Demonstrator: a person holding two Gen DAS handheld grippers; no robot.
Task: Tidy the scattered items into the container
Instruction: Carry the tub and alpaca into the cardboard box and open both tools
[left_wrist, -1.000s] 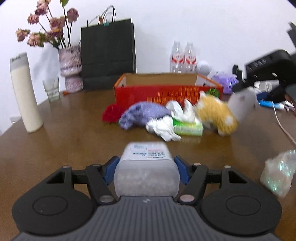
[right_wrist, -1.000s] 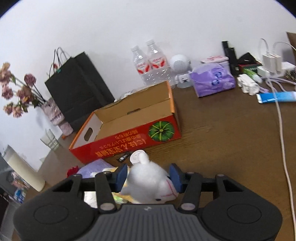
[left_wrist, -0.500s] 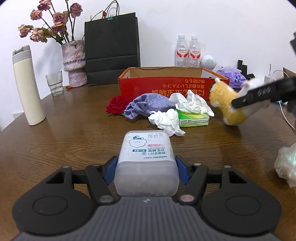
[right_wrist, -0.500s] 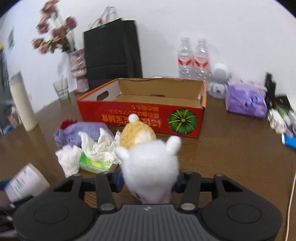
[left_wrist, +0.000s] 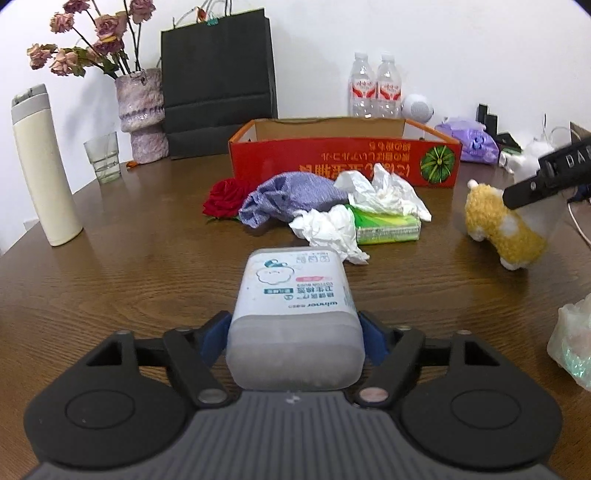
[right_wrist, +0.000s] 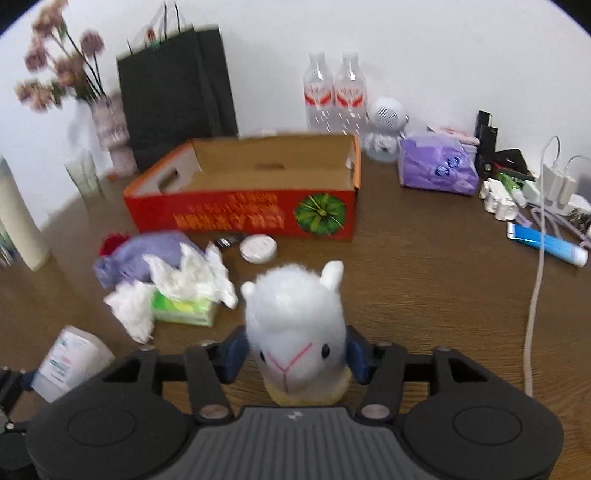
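My left gripper (left_wrist: 293, 341) is shut on a white cotton-bud box (left_wrist: 293, 306), low over the table. My right gripper (right_wrist: 293, 350) is shut on a plush alpaca (right_wrist: 295, 325) with a white head and yellow body; it also shows in the left wrist view (left_wrist: 498, 229). The open red cardboard box (right_wrist: 240, 218) stands further back, its inside bare; it also shows in the left wrist view (left_wrist: 343, 158). In front of it lie a red rose (left_wrist: 225, 197), a purple cloth (left_wrist: 291, 197), crumpled tissues (left_wrist: 328, 230), a green tissue pack (left_wrist: 388, 229) and a round white tin (right_wrist: 258, 249).
A cream flask (left_wrist: 44, 170), a glass (left_wrist: 103, 157), a flower vase (left_wrist: 142, 114) and a black bag (left_wrist: 218, 81) stand at the back left. Two water bottles (right_wrist: 334, 96), a purple pack (right_wrist: 437, 168), chargers and a cable (right_wrist: 533, 295) are on the right. A shiny wrapper (left_wrist: 572, 343) lies at the right.
My right gripper has lifted the alpaca and drawn back to the right, now looking down on the box. My left gripper holds the cotton-bud box almost still.
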